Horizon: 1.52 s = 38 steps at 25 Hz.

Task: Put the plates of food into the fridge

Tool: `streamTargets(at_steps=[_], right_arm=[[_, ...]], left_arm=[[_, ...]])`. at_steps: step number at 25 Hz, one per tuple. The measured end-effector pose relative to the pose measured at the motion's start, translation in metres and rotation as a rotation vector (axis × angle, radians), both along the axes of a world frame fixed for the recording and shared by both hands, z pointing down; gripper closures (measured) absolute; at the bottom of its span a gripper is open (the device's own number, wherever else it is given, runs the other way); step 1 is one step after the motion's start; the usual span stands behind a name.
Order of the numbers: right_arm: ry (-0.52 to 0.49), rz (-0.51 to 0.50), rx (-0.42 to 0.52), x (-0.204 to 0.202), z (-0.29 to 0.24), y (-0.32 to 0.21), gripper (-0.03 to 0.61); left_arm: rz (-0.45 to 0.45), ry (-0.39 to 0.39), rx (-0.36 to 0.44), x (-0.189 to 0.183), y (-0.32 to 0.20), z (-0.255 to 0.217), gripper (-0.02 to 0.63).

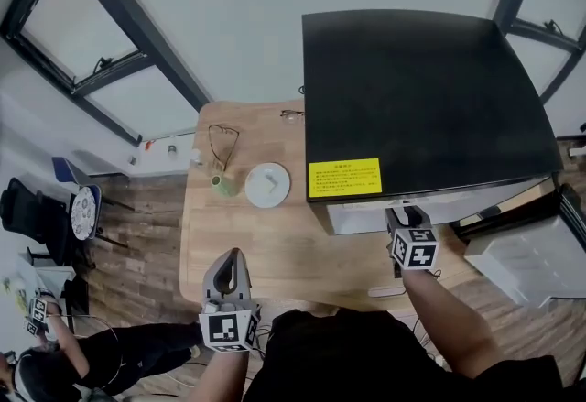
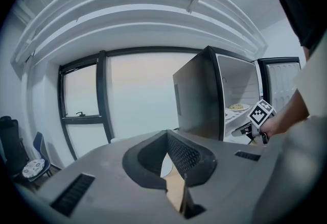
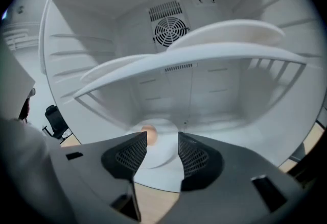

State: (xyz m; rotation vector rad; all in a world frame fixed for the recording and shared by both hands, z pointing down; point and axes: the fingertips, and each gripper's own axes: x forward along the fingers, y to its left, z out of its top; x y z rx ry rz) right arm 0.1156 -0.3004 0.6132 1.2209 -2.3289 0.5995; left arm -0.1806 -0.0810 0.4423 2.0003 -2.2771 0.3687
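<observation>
The black-topped fridge [image 1: 430, 89] stands open on the right of the wooden table [image 1: 293, 254]. My right gripper [image 3: 162, 141] is open at the fridge mouth, nothing between its pads. Just beyond its jaws a white plate [image 3: 159, 159] with an orange piece of food [image 3: 149, 135] rests low inside. Another white plate [image 3: 230, 31] sits on the shelf above. In the head view the right gripper [image 1: 406, 224] is at the fridge's front edge. One more white plate [image 1: 267, 184] lies on the table. My left gripper [image 1: 234, 255] is shut and empty over the table's near side.
A green cup [image 1: 222, 185] and a pair of glasses [image 1: 222, 142] lie left of the table plate. The white fridge door [image 1: 526, 254] hangs open at the right. Windows line the far wall. A chair [image 1: 82, 208] and a seated person [image 1: 55, 363] are at the left.
</observation>
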Motion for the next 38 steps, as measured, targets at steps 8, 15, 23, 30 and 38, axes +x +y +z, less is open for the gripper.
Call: streamTargets(at_steps=[8,15,23,30,38], right_arm=[[-0.120,-0.052,0.100,0.027,-0.052,0.035,0.420],[-0.200,-0.092,0.171,0.042,-0.106,0.067,0.488],[-0.232,-0.128,0.236,0.052,-0.148,0.071,0.557],[-0.189,-0.114,0.219,0.063,-0.133,0.064,0.557],[-0.207,-0.097,0.189,0.063,-0.125,0.058,0.557]], left_arm=[[0.122,0.008,0.045,0.037,-0.031,-0.012,0.611],[0.195,0.030,0.057,0.060,-0.046,-0.013,0.611],[0.266,0.056,0.070,0.090,-0.062,-0.019,0.611],[0.289,0.058,0.070,0.104,-0.063,-0.017,0.611],[0.259,0.050,0.072,0.090,-0.061,-0.020,0.611]])
